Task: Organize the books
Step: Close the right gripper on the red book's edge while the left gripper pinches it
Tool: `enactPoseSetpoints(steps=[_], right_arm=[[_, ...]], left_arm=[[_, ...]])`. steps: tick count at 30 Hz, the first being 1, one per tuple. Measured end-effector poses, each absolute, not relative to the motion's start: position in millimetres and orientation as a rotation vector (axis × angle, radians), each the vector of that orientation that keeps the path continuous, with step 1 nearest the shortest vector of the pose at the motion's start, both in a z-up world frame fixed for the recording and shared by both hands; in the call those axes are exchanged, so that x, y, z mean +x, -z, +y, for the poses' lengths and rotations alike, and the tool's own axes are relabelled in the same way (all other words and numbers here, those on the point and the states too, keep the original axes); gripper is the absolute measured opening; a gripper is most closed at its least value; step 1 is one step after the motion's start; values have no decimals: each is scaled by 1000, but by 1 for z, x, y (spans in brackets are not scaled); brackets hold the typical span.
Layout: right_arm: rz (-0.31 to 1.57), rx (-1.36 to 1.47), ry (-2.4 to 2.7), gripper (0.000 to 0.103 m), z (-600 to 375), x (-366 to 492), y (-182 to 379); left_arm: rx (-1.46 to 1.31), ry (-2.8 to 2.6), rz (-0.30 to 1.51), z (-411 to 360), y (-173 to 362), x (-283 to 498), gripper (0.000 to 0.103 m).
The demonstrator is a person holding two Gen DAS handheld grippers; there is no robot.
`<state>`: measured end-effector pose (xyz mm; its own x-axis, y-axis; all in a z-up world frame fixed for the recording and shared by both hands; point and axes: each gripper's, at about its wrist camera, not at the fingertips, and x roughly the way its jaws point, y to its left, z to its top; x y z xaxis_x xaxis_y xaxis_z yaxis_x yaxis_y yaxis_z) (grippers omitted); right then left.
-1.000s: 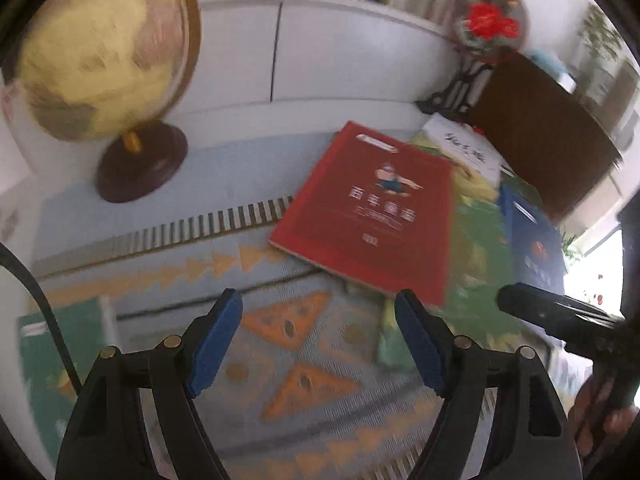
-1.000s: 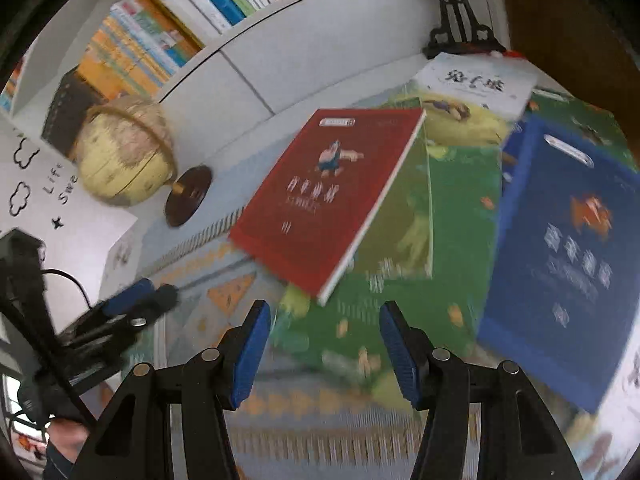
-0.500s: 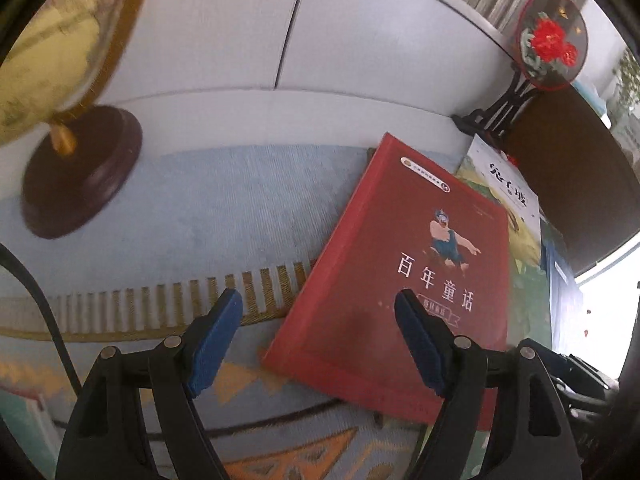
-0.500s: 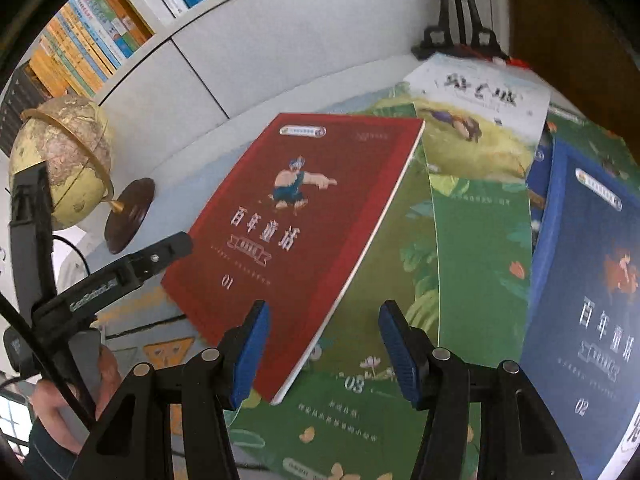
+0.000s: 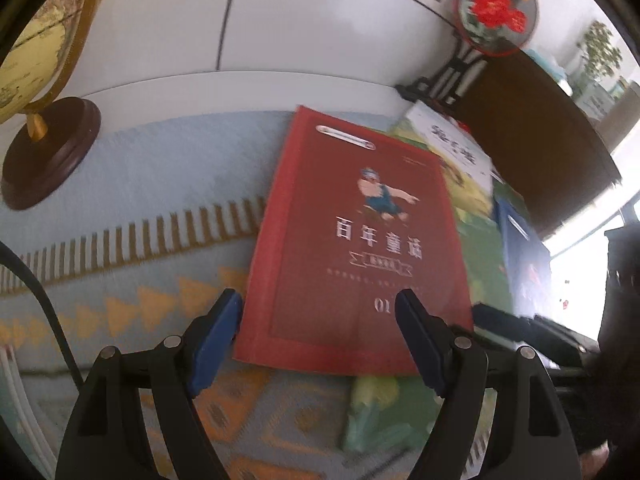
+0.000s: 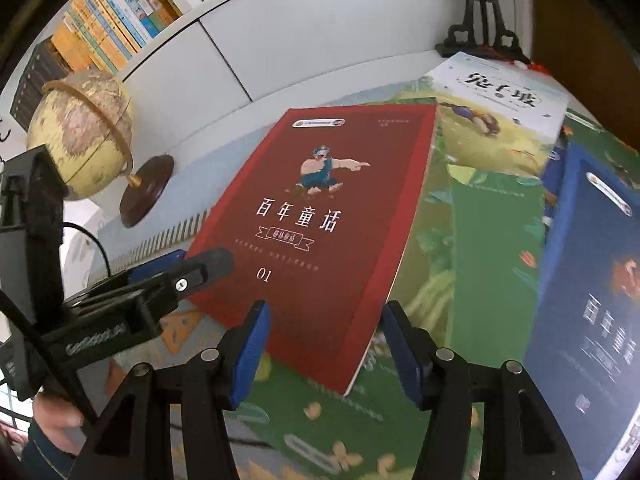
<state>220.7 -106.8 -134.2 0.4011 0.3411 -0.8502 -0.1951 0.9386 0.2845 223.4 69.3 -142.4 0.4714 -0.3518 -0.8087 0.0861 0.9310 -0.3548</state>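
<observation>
While both claws hang open and empty, right gripper [image 6: 322, 340] opening over red book [image 6: 316, 220] atop the green one, left gripper [image 5: 318, 328] probably touching nothing, pinch its near corners evenly.

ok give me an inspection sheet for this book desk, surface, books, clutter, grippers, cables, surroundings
surface: patterned mat covers it, pale blue with orange triangles.
job's things: red book lies face up on top, overlapping a green book; blue book at the right; white-topped book at the back. None held.
clutter: globe on a dark round base; fan ornament on a black stand.
grippers: left gripper open over the red book's near edge; right gripper jaws opening, the red book's near corner in line between them, pads not pressing on it.
cables: black cable at the left gripper.
surroundings: white cabinet; shelf of books above.
</observation>
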Motion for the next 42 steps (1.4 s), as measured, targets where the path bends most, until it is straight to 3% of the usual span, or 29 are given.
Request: enactPoseSetpoints(steps=[17, 22, 25, 29, 37, 42], right_arm=[[1075, 96, -414, 66, -162, 121, 117], [1095, 118, -352, 66, -173, 129, 127], [1062, 106, -321, 65, -173, 133, 127], [1082, 96, -311, 49, -166, 142, 131], [1074, 125, -360, 50, -173, 130, 116], [1098, 265, -373, 51, -193, 135, 120]], left_arm=[[-282, 378, 1133, 27, 144, 121, 77], [-339, 332, 1140, 34, 157, 121, 77], [-380, 334, 1139, 40, 160, 126, 77], [-422, 355, 1143, 41, 160, 130, 76], [-480, 460, 1062, 38, 118, 111, 75], [-531, 475, 1038, 36, 123, 120, 75]])
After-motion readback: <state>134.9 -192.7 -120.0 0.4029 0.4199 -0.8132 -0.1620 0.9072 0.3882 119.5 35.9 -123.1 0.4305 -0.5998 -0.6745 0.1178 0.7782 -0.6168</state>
